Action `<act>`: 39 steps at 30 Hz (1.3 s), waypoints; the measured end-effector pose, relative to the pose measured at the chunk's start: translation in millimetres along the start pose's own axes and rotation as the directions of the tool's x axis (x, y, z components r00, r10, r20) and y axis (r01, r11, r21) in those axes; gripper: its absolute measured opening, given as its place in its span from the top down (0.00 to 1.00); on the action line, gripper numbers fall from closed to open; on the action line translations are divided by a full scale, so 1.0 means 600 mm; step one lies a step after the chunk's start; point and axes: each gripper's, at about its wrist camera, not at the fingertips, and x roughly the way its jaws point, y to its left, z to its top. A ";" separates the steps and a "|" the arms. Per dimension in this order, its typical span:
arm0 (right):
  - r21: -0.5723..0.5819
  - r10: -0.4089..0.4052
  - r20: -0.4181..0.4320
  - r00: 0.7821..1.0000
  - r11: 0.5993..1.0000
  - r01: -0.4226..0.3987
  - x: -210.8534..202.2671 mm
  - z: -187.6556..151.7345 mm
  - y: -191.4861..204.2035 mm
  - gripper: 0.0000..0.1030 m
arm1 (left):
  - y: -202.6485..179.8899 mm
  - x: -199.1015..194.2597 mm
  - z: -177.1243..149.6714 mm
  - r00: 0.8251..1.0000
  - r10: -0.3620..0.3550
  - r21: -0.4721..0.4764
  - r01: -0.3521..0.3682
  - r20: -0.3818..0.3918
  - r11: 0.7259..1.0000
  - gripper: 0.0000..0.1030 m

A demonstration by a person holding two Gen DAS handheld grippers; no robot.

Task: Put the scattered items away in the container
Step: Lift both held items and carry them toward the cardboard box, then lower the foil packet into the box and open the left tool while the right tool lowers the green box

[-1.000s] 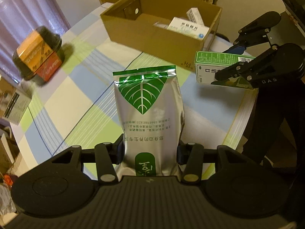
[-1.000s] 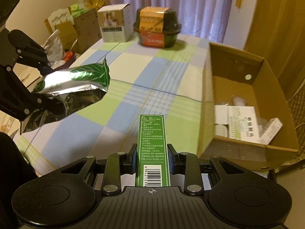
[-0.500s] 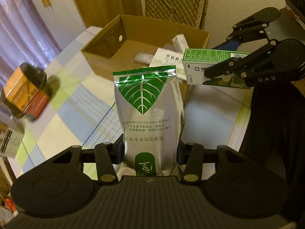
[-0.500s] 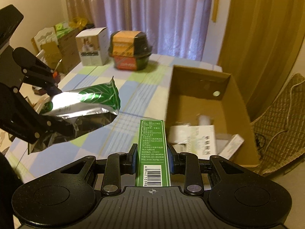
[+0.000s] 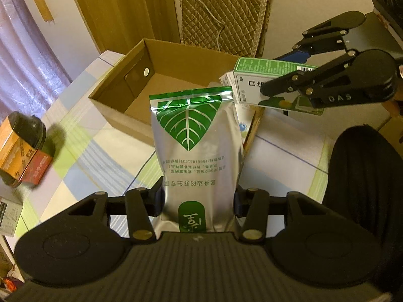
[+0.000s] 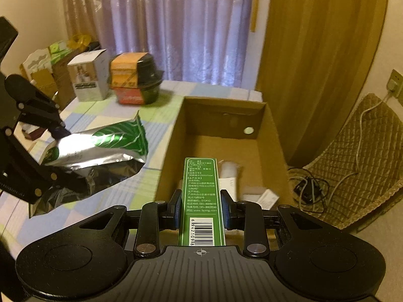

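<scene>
"DAS" stands on the right gripper (image 5: 262,93); the green box (image 6: 201,201) reads "510410" and "www.bvshg.com".

- Cardboard box (image 6: 273,136) sits on the table (image 6: 161,95), at its edge.
- Foil pouch (image 5: 199,151), held in the left gripper (image 5: 199,201), hangs over the table just beside the cardboard box.
- Carton (image 6: 201,201), held in the right gripper (image 6: 201,206), reaches over the cardboard box's near wall.
- Small packs (image 6: 267,197) lie inside the cardboard box.
- Lidded bowl (image 6: 136,78) stands on the table, well apart from the cardboard box.
- Quilted mat (image 6: 362,163) lies on the floor beside the cardboard box.
</scene>
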 end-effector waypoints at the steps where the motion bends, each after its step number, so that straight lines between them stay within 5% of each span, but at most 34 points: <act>1: 0.005 -0.003 0.003 1.000 1.000 0.003 0.001 0.003 -0.007 0.68 | 0.000 0.003 0.006 1.000 -0.001 0.002 0.001 0.000 1.000 0.57; 39: 0.081 -0.061 -0.039 0.997 0.995 0.064 0.115 0.043 -0.120 0.68 | 0.043 0.144 0.171 0.999 -0.026 -0.136 0.031 0.037 0.990 0.57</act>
